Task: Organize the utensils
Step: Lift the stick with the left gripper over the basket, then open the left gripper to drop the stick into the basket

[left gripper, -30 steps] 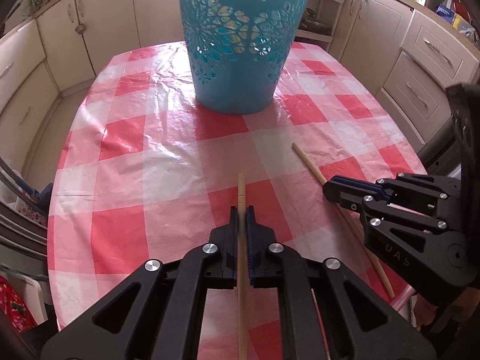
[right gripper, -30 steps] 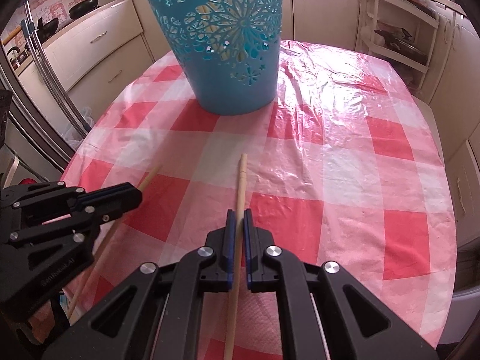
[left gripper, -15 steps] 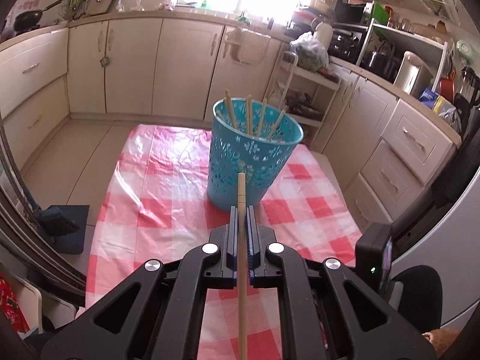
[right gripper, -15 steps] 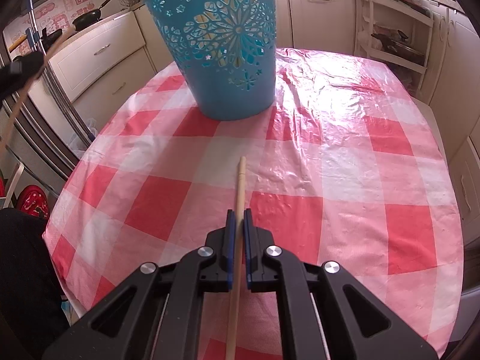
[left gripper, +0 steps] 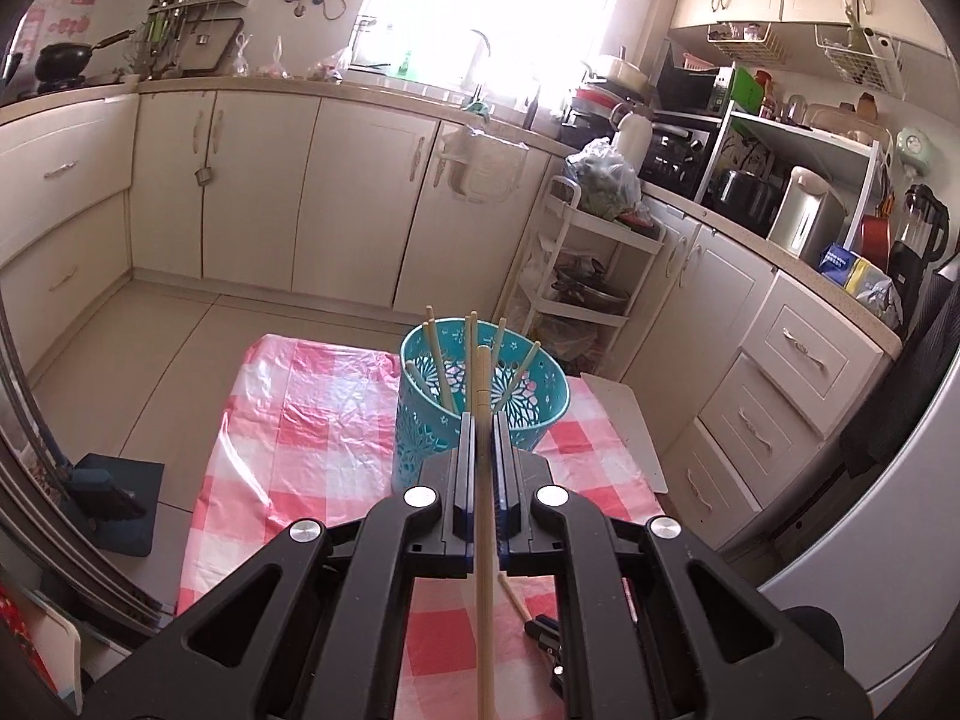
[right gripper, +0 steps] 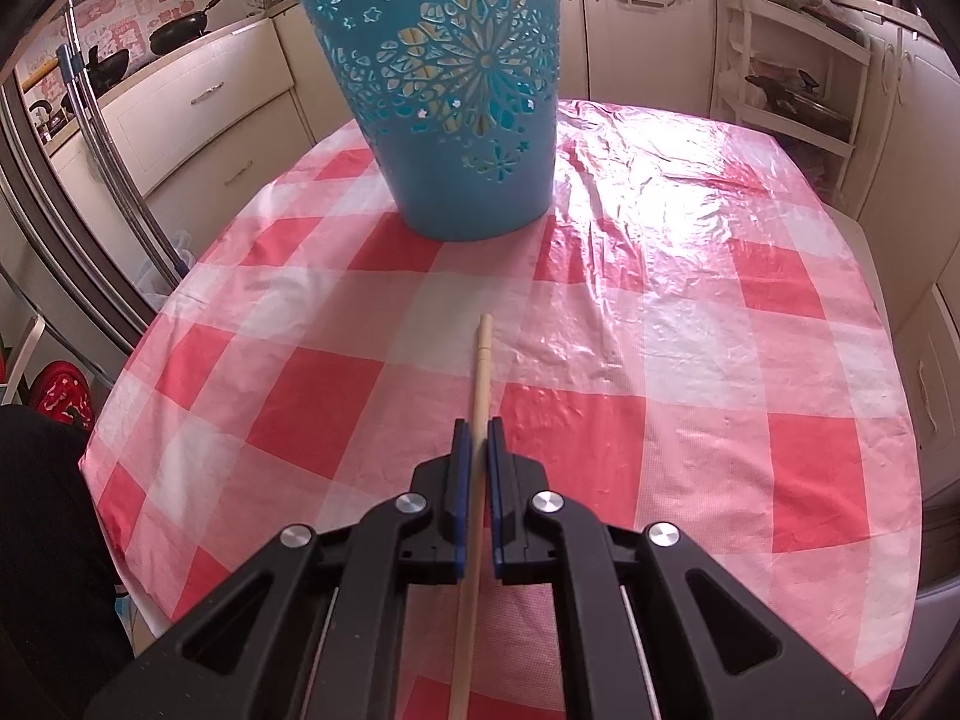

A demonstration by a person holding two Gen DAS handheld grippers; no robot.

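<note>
While right gripper (right gripper: 474,438) clamps second chopstick (right gripper: 480,372) low over table's near edge (right gripper: 198,498), left gripper (left gripper: 480,432) grips chopstick (left gripper: 483,480) high above table, aimed at basket (left gripper: 420,420) at far edge. Step: carry to basket. Next: tip upright, drop among sticks inside.

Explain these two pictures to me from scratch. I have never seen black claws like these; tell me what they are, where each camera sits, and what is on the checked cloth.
No robot here: a person holds a handheld two-finger clamp in each hand, and each clamp carries a wide-angle camera looking forward along its fingers. That is why black arms fill the bottom of both pictures.

One view is from the left gripper, raised high above the table and shut on a wooden chopstick. Ahead of it stands a blue cut-out basket with several chopsticks leaning inside.

The other view is from the right gripper, low over the red-and-white checked tablecloth, shut on its own chopstick. The same basket stands further back on the cloth.
</note>
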